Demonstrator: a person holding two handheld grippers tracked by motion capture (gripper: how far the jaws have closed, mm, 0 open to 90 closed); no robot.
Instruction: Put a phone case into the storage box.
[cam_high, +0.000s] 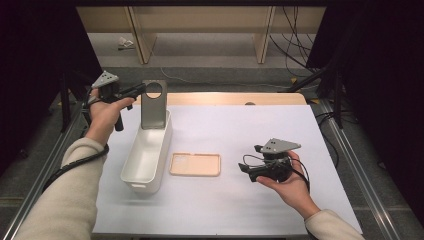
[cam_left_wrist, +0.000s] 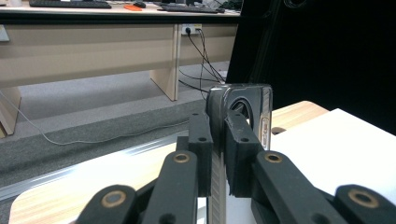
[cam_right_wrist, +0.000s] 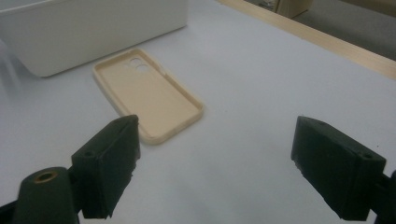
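Overhead, left tongs clamped on a grey phone, held upright over the far end of a white bin; beige case flat on the tabletop just beside the bin; right tongs near it, apart. From the left tongs, phone pinched edge-on. From the right tongs, spread wide, nothing between, case ahead, bin beyond.

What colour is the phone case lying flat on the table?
Pale peach-beige, plain with no pattern. The phone case shows best in the right gripper view, inner side up.
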